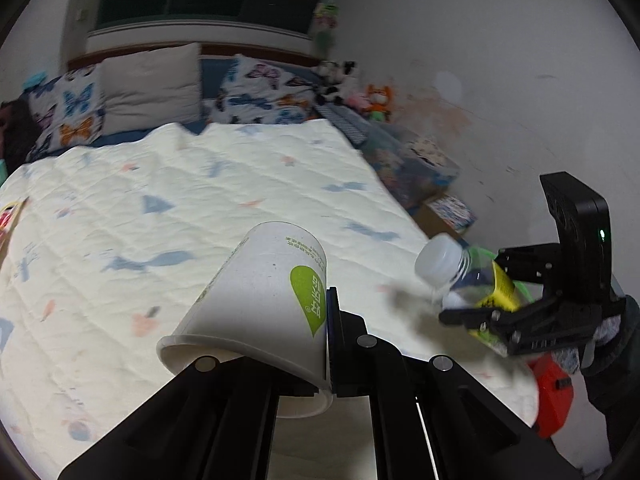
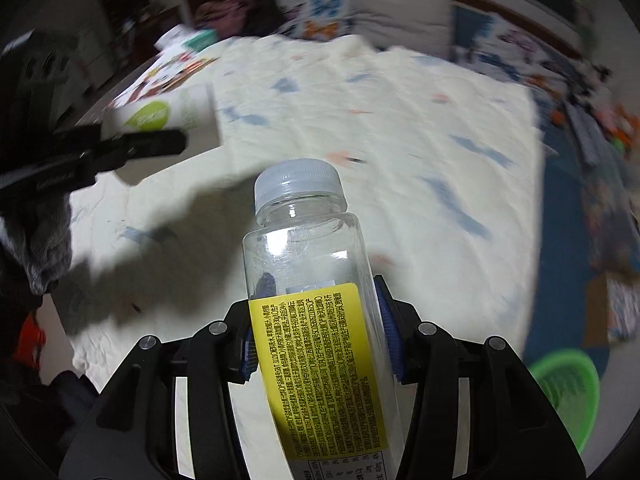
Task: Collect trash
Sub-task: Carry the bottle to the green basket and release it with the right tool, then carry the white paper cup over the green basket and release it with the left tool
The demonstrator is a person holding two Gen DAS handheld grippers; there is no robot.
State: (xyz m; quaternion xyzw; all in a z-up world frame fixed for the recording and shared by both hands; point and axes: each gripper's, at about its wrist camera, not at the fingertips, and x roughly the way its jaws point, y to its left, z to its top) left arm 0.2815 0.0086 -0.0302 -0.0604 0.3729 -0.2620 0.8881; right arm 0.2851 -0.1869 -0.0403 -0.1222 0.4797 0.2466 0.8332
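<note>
My left gripper (image 1: 268, 344) is shut on a white paper cup (image 1: 260, 296) with a green logo, held tilted above the bed; the cup also shows in the right wrist view (image 2: 168, 116) at upper left. My right gripper (image 2: 320, 344) is shut on a clear empty plastic bottle (image 2: 308, 256) with a yellow label and pale cap. In the left wrist view the right gripper (image 1: 492, 312) holds the bottle (image 1: 448, 264) at the right, over the bed's edge.
A quilted white bedspread (image 1: 200, 200) covers the bed, with butterfly pillows (image 1: 72, 108) and plush toys (image 1: 372, 100) at the head. A green basket (image 2: 568, 384) stands on the floor at lower right. Boxes (image 1: 448, 208) lie by the wall. A red object (image 1: 554, 392) is near the bed corner.
</note>
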